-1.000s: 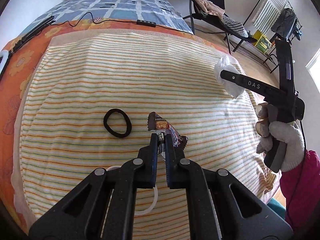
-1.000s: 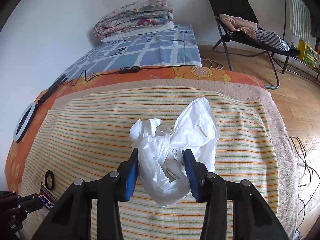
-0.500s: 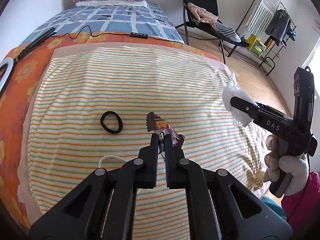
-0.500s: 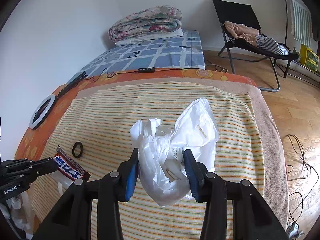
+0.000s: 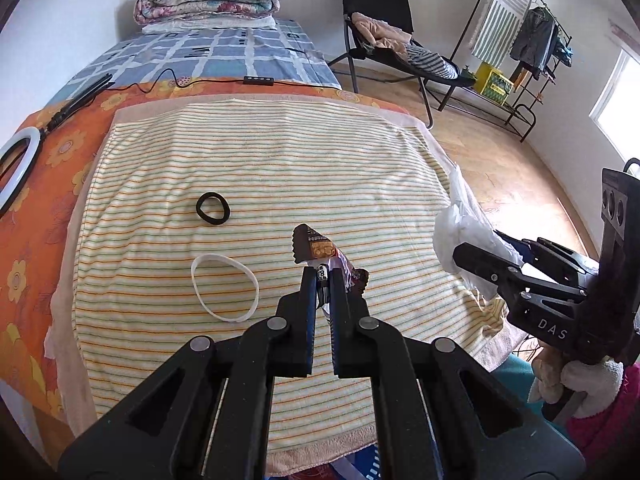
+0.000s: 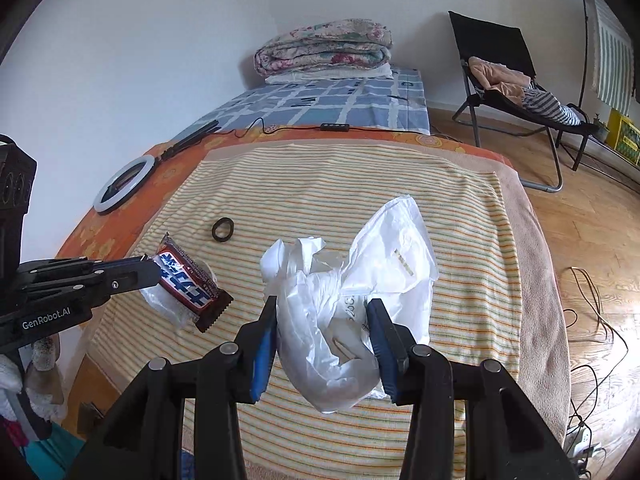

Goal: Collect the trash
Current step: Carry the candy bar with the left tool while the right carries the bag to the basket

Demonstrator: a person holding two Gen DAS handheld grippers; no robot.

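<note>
Left gripper point(image 5: 323, 280) is pinched tight on the candy wrapper point(image 5: 316, 246), which hangs clear of the striped towel point(image 5: 280, 152). In the right wrist view a scrap of clear film seems to hang with it (can't tell if it's separate). Right gripper point(image 6: 323, 320) is clamped on the bunched white plastic bag point(image 6: 352, 280), held off the bed toward its right edge.

Step in hand, as I read it: get the wrapper into the bag.

- The bag's mouth looks crumpled, not clearly open. Tilt it so the opening faces your left gripper before you close in.
- Bring the wrapper over the opening, push it below the rim, then let go.
- Keep the right grip firm; thin plastic slips.

Still lying on the towel: black ring point(image 5: 213, 208) and white ring point(image 5: 224, 288), near each other.
</note>
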